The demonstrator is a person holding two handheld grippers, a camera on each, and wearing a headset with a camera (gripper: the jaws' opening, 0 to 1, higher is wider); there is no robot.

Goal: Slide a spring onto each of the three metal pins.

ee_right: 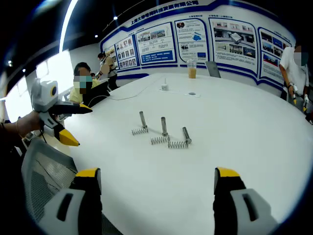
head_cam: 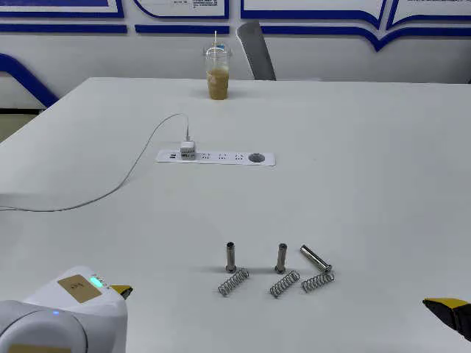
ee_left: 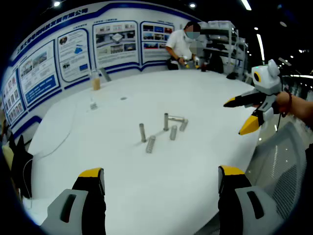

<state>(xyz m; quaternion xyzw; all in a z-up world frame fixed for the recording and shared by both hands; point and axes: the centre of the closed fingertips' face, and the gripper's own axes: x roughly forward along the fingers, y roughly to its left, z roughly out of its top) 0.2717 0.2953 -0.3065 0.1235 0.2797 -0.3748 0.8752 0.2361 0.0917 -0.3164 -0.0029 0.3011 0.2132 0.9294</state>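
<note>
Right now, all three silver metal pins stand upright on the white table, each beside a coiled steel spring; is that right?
No: the head view shows two silver metal pins upright and the third pin lying on its side on the white table, each beside a coiled steel spring.

Posters point(ee_right: 194, 33) — print too small to read

Iced drink cup point(head_cam: 217, 71) far back, power strip point(head_cam: 215, 157) with white charger point(head_cam: 187, 150) and cable point(head_cam: 132, 172), perhaps a chair point(head_cam: 255, 50) behind.
</note>
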